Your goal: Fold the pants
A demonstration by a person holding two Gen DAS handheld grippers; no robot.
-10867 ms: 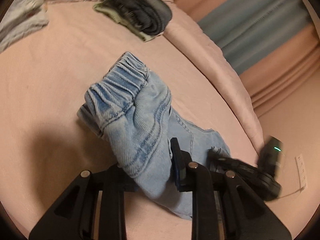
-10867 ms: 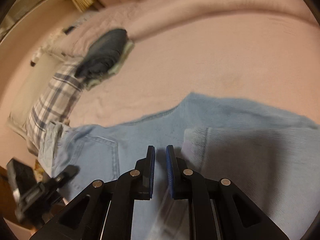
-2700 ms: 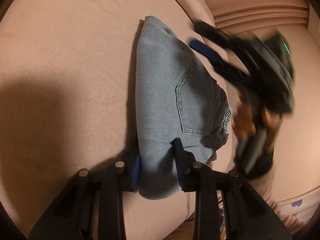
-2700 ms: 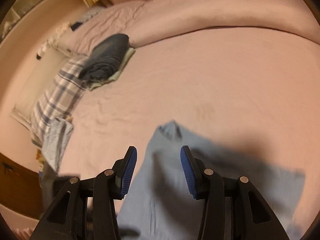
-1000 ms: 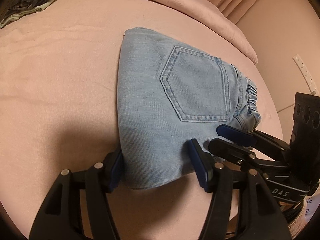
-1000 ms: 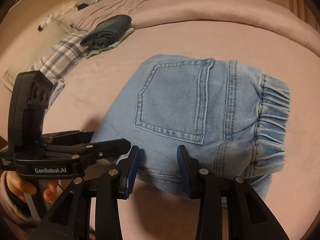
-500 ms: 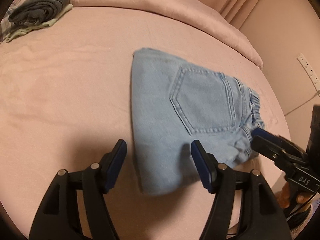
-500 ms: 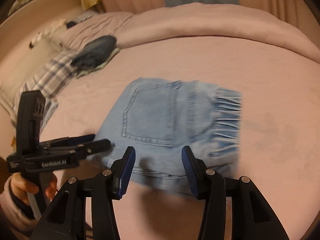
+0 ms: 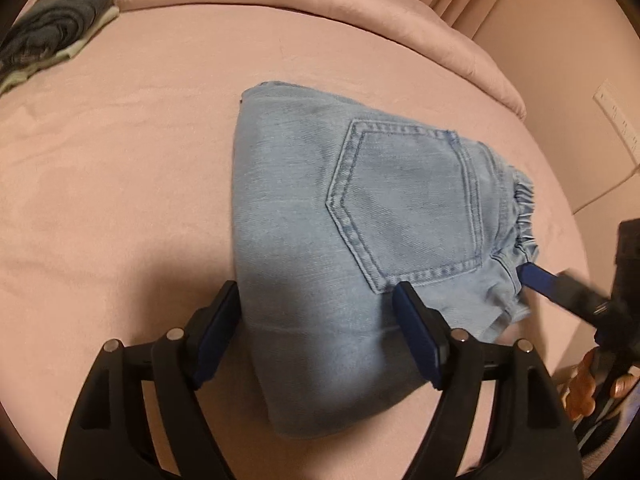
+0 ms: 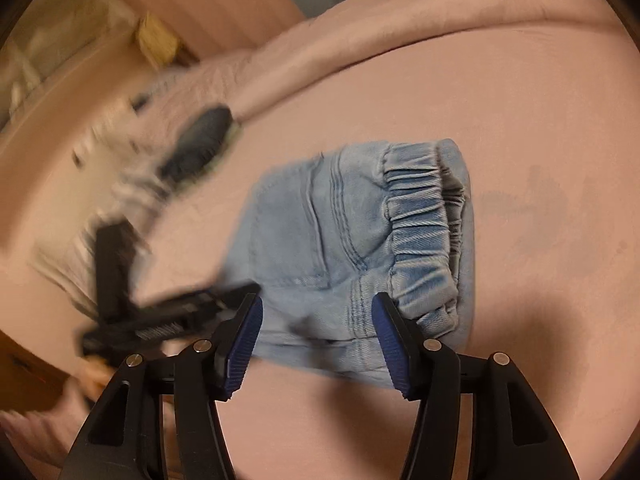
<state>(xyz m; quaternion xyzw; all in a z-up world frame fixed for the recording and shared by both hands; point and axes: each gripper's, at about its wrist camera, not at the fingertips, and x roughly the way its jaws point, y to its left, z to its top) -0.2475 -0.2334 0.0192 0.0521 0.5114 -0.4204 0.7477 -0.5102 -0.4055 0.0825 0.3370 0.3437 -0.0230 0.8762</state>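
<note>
Two sets of tongs stood wide over a single folded bundle, and neither held anything. On the left, the left tongs (image 9: 316, 312) straddled the near edge of the pants (image 9: 340, 220), one blue pad at the bundle's left side and the other resting over the denim near the pocket's lower corner — a placement that reads as a last check or press on the fold, not a grasp. The pants lay on the pink bed (image 9: 120, 160) as a compact packet, back pocket (image 9: 408, 200) facing up. They were light-washed denim with doubled stitching, the gathered elastic waistband (image 9: 524, 216) bunched at the right end. To the right, the right tongs (image 10: 316, 340) hovered just short of that waistband end, jaws spread on either side of the corner seam; whether the pads touched cloth I could not tell. The layers looked stacked fairly squarely, though the lower right corner stuck out a little — probably the spot the right tongs were there to tidy. By my reading the fold was essentially done. A dark folded garment (image 9: 52, 8) sat well apart at the bed's far left.
</note>
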